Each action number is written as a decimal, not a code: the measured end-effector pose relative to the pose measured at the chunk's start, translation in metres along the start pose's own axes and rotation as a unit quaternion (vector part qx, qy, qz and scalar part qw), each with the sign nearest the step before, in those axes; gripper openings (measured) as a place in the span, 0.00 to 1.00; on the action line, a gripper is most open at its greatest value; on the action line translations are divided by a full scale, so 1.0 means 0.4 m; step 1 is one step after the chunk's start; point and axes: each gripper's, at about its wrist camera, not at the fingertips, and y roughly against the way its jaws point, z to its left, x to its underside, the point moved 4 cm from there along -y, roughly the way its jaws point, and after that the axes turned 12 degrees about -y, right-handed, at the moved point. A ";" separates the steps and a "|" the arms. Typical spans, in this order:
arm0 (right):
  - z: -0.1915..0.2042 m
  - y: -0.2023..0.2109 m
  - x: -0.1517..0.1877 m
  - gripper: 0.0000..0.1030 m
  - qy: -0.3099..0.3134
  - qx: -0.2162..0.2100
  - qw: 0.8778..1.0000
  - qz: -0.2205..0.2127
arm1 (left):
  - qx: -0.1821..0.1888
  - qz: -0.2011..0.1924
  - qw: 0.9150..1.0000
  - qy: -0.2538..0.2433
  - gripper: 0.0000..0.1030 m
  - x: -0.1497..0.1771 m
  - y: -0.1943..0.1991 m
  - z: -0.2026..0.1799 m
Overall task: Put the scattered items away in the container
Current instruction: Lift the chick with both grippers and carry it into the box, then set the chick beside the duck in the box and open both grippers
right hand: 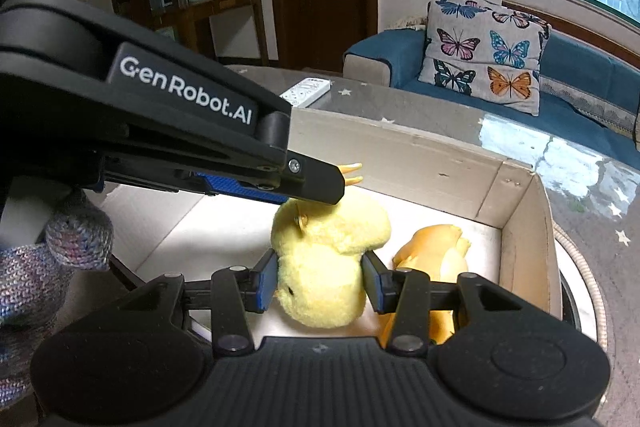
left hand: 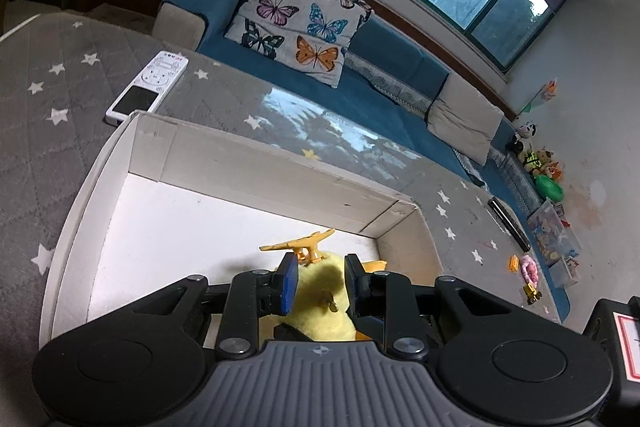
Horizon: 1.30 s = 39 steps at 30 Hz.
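A yellow plush duck [right hand: 326, 259] lies in the open cardboard box [right hand: 432, 163]. My right gripper [right hand: 320, 283] is shut on the plush duck's lower body. My left gripper [left hand: 320, 283] is above the same duck [left hand: 324, 307], its blue pads [left hand: 289, 283] on either side of the duck's top near the orange feet [left hand: 298, 245]; whether it squeezes is unclear. In the right wrist view the left gripper [right hand: 320, 183] comes in from the left over the duck. An orange plush toy [right hand: 436, 251] lies in the box to the right of the duck.
The box sits on a grey star-patterned table [left hand: 60, 95]. A white remote [left hand: 148, 87] lies beyond the box's far left corner. A dark bar [left hand: 509, 223] and small toys [left hand: 528, 275] lie at the table's right end. A blue sofa with a butterfly cushion [left hand: 300, 23] stands behind.
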 end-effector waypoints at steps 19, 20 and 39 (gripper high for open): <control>-0.015 0.019 -0.012 0.44 -0.007 0.003 1.000 -0.009 | -0.014 0.003 1.000 -0.005 0.28 0.004 -0.015 0.004; -0.015 0.029 -0.013 0.45 -0.007 0.001 1.000 -0.013 | -0.015 0.001 1.000 -0.008 0.28 0.004 -0.008 0.000; -0.002 0.223 0.046 0.51 0.018 -0.009 0.998 -0.059 | -0.013 -0.031 0.998 -0.046 0.29 0.053 0.121 -0.123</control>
